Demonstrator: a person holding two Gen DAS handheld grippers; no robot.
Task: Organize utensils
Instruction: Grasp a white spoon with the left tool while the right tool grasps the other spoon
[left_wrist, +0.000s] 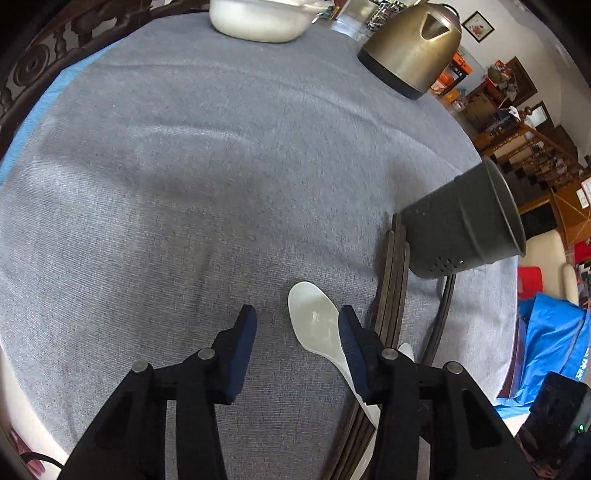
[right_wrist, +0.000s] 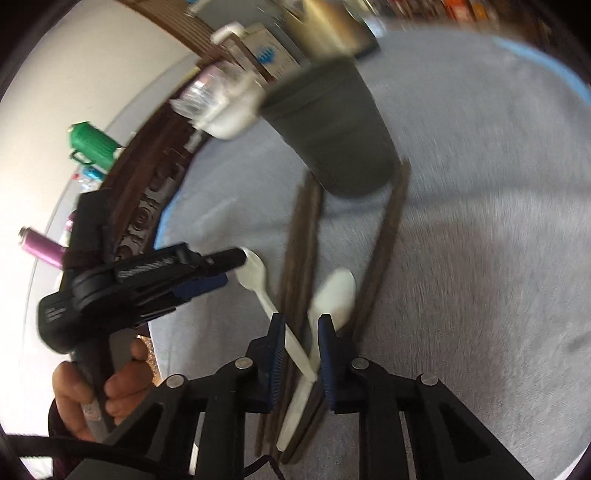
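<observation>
Two white plastic spoons (left_wrist: 319, 325) (right_wrist: 334, 291) lie crossed on the grey tablecloth among several dark wooden chopsticks (left_wrist: 393, 284) (right_wrist: 303, 258). A dark grey perforated utensil holder (left_wrist: 465, 229) (right_wrist: 332, 133) stands just beyond them. My left gripper (left_wrist: 297, 325) is open and empty, just above the cloth, its right finger over one spoon's handle. It shows in the right wrist view (right_wrist: 225, 269) at the left. My right gripper (right_wrist: 302, 332) is partly open, its jaws on either side of the crossed spoon handles and some chopsticks, not clamped. The right wrist view is motion-blurred.
A brass-coloured kettle (left_wrist: 413, 48) and a white bowl (left_wrist: 258, 20) stand at the far side of the round table (left_wrist: 166, 147). A carved dark wooden rim (right_wrist: 147, 192) borders the table. A blue bag (left_wrist: 550, 339) lies beyond the table's right edge.
</observation>
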